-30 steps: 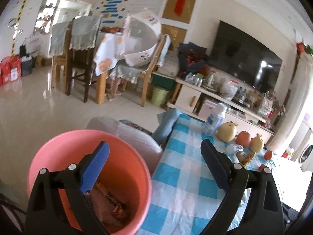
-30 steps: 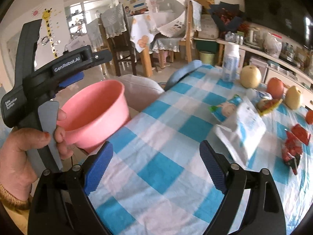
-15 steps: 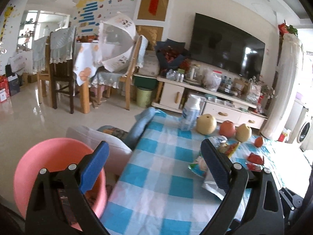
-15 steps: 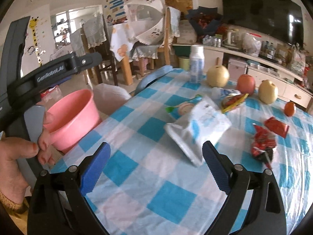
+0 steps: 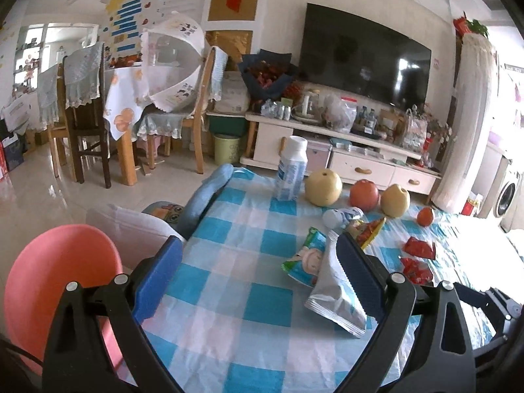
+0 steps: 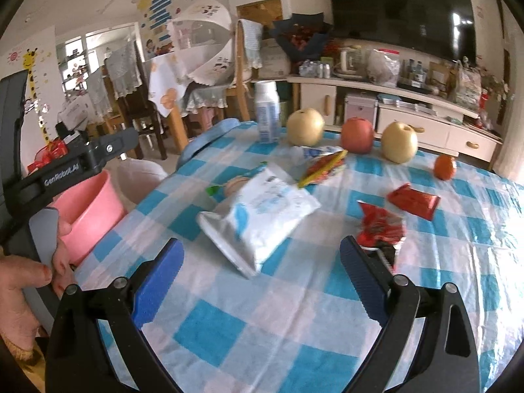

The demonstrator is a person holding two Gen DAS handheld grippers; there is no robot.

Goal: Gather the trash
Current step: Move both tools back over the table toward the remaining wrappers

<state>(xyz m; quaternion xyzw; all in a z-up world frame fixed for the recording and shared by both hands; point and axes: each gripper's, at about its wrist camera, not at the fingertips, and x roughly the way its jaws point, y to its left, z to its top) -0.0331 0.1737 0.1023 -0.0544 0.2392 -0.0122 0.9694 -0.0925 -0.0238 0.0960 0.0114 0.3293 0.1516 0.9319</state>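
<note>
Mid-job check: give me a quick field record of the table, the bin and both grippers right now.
left gripper: open, empty, over the table edge
right gripper: open, empty
pink bin: beside the table, off its left edge
checked tablecloth: blue and white
nearest trash: white snack bag, lying flat
other trash: two red wrappers, green packet
not trash: bottle, fruit row behind

White snack bag (image 6: 262,209) flat on table — pink bin (image 6: 86,209) beside.
</note>
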